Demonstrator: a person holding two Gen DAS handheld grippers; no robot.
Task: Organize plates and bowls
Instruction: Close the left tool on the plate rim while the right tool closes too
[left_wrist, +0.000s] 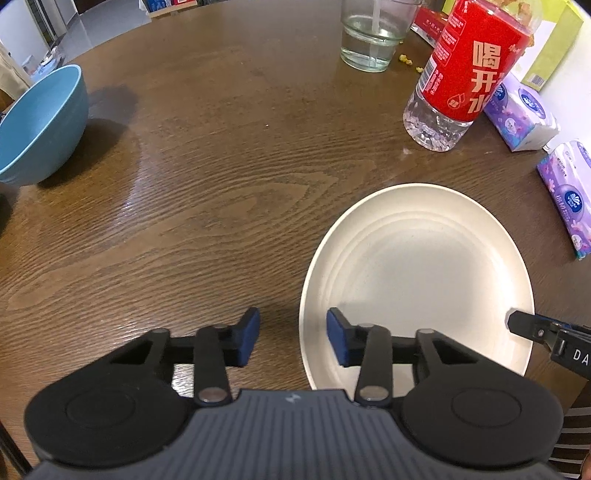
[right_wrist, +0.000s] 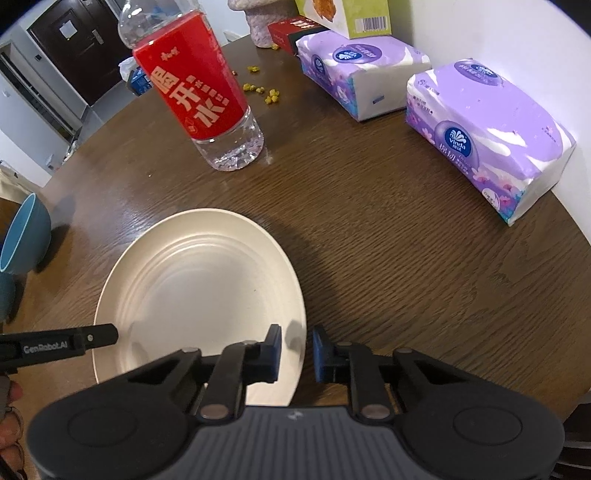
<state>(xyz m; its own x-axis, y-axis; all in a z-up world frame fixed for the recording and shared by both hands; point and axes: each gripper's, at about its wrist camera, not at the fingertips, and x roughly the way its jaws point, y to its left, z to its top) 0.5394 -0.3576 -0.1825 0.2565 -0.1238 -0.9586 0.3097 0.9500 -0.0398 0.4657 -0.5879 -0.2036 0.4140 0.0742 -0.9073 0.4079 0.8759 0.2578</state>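
A cream plate (left_wrist: 417, 280) lies flat on the brown wooden table; it also shows in the right wrist view (right_wrist: 199, 288). A blue bowl (left_wrist: 40, 125) stands at the far left, seen at the left edge of the right wrist view (right_wrist: 24, 236). My left gripper (left_wrist: 291, 338) is open, its jaws straddling the plate's left rim, one finger over the plate, one over the table. My right gripper (right_wrist: 297, 352) is open, straddling the plate's right rim. Neither holds anything. The right gripper's finger (left_wrist: 532, 326) shows over the plate's right edge.
A red-labelled water bottle (left_wrist: 461, 74) and a glass (left_wrist: 373, 37) stand behind the plate. Two purple tissue packs (right_wrist: 487, 136) and boxes (right_wrist: 351, 14) lie at the right by the wall. Small yellow crumbs (right_wrist: 262, 90) lie near the bottle.
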